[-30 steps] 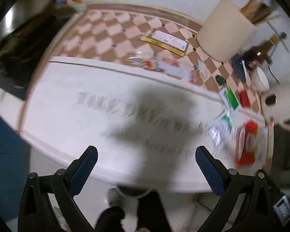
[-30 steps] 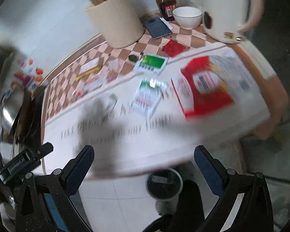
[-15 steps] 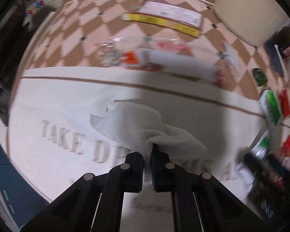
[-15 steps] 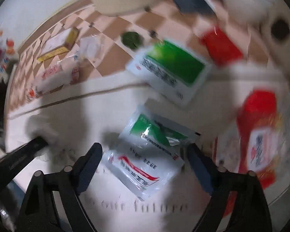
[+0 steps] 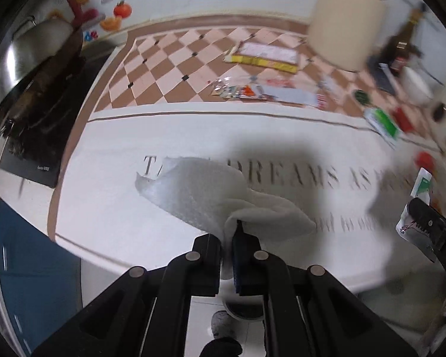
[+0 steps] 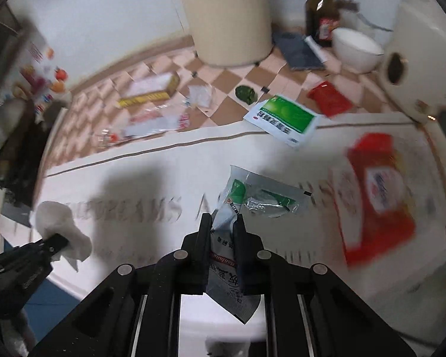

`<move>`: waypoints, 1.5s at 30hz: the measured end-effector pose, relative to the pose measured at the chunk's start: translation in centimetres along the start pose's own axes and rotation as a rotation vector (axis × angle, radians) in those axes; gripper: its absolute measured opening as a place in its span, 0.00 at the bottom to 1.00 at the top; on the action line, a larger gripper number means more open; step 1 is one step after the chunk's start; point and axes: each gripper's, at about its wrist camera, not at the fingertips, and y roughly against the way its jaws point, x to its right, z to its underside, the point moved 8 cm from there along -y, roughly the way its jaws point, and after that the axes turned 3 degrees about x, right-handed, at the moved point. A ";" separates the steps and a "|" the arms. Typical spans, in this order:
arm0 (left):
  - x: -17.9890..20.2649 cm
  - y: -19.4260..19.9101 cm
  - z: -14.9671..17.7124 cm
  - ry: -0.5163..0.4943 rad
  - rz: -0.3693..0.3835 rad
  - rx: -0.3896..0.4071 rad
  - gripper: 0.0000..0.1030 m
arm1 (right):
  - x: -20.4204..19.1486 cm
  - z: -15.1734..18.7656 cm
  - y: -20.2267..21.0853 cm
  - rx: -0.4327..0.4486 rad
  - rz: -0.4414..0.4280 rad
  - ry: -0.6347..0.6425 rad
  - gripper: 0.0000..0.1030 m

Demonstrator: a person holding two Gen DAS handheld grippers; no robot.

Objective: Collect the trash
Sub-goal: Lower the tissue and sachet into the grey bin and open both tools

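Your bench (image 5: 110,208) reads "DREAMS"; your left hand-held gripper (image 5: 227,238) pinches a tissue (image 5: 211,196), your right hand-held gripper (image 6: 223,226) a green-and-silver sachet (image 6: 252,196).

Both the matte black plastic left gripper (image 5: 226,238) and its twin, the right gripper (image 6: 223,223), show angular linkage arms studded with round silver pivot screws, blue-padded inner fingers, and white lettering along one side.

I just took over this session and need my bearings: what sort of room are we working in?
Most likely a home kitchen counter. A steel pot lid sits by a black cooktop at one end, and a sauce bottle, white bowl and chopstick holder stand along the wall.
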 end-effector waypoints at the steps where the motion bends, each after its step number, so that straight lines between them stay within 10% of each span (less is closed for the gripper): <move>1: 0.1 0.6 -0.4 -0.011 0.014 0.006 0.03 | -0.2 0.7 1.6 0.014 0.001 -0.003 0.14; 8: 0.8 3.6 4.6 -0.101 0.104 0.005 0.03 | 0.2 10.7 11.0 0.045 0.011 -0.075 0.14; 15: 2.7 0.2 12.8 -0.149 0.121 -0.123 0.03 | 2.5 21.3 11.9 -0.063 -0.004 -0.127 0.14; 22: 4.0 -13.7 21.6 -0.135 0.075 -0.313 0.04 | 5.8 32.2 1.8 -0.229 -0.094 -0.183 0.14; 35: 4.1 -44.4 37.5 0.091 0.223 -0.631 0.08 | 11.0 53.3 -29.3 -0.440 -0.219 -0.245 0.14; 38: 3.8 -46.1 38.2 0.084 0.211 -0.613 0.19 | 11.0 55.6 -33.4 -0.472 -0.233 -0.231 0.18; 40: 3.0 -46.2 38.2 0.073 0.179 -0.583 0.91 | 11.0 56.7 -35.3 -0.509 -0.214 -0.213 0.25; 45: 1.1 -44.4 37.9 0.066 0.094 -0.528 1.00 | 11.4 56.6 -35.1 -0.499 -0.164 -0.160 0.72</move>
